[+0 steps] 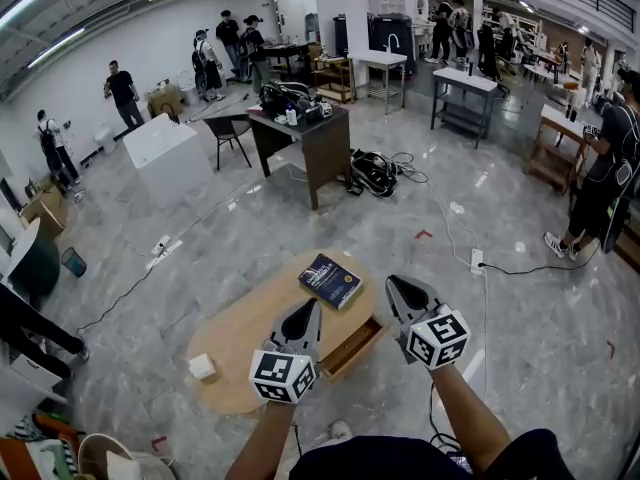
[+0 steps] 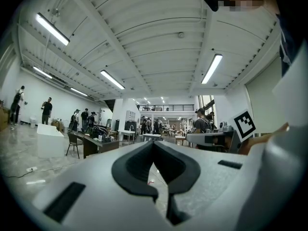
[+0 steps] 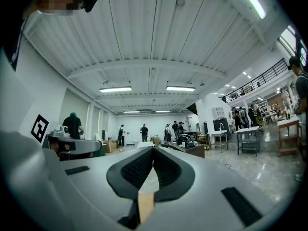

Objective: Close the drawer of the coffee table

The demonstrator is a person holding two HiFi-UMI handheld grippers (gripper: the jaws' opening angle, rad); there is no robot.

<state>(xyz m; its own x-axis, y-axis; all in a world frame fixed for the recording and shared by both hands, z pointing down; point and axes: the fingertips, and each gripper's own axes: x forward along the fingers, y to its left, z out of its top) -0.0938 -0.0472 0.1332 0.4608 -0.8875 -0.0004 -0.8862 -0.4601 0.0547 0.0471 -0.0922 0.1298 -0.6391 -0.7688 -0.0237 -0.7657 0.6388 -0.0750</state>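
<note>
Head view: left gripper (image 1: 308,310), right gripper (image 1: 396,286), jaws closed together, empty, above drawer (image 1: 352,346). Drawer pulled out from table (image 1: 240,343) near edge. Likely rigid wood, light, slides; push flat front. Beyond: book (image 1: 330,280).

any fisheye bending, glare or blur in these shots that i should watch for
Head view: strong fisheye, the glossy floor bows toward the edges and carries soft light reflections; the coffee table is sharp. Left gripper view: dark round vignette, strip lights blown out, left claw close and slightly soft. Right gripper view: same vignette and bending, right claw soft, hall behind crisper.
</note>
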